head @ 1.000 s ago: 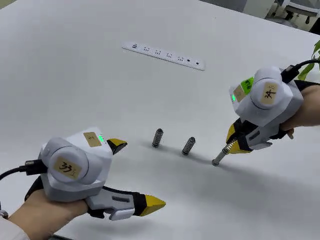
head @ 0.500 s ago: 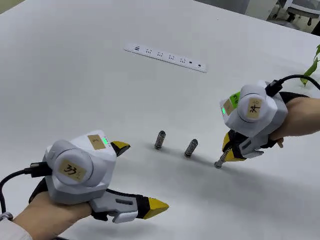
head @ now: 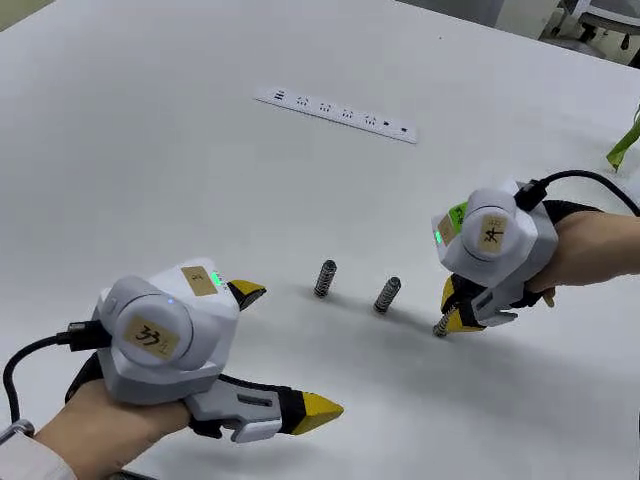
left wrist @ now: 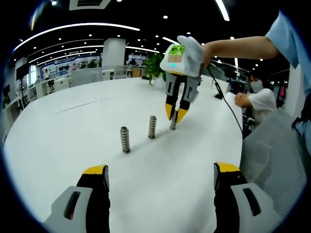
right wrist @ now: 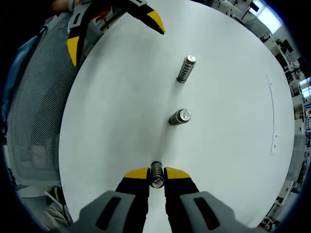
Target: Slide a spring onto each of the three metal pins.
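Note:
Two metal pins stand upright on the white table, each with a spring on it: one (head: pixel 325 278) (left wrist: pixel 125 139) (right wrist: pixel 186 68) and one to its right (head: pixel 386 294) (left wrist: pixel 152 126) (right wrist: pixel 180 117). A third pin with a spring (head: pixel 441 325) (left wrist: pixel 173 120) (right wrist: pixel 156 174) is pinched by my right gripper (head: pixel 460 315) (left wrist: pixel 177 110) (right wrist: pixel 156 174), which points down at the table and is shut on it. My left gripper (head: pixel 285 350) (left wrist: pixel 160 170) stays open at the near left, empty, well short of the pins.
A white power strip (head: pixel 335 113) lies across the far part of the table (head: pixel 150 150). A green leaf (head: pixel 625 140) pokes in at the right edge. A seated person (left wrist: pixel 252 99) and a mesh chair (right wrist: pixel 34 121) are beside the table.
My right gripper has come down and toward the two standing pins, bringing the held pin from a lean to nearly upright on the table. The left gripper has barely moved.

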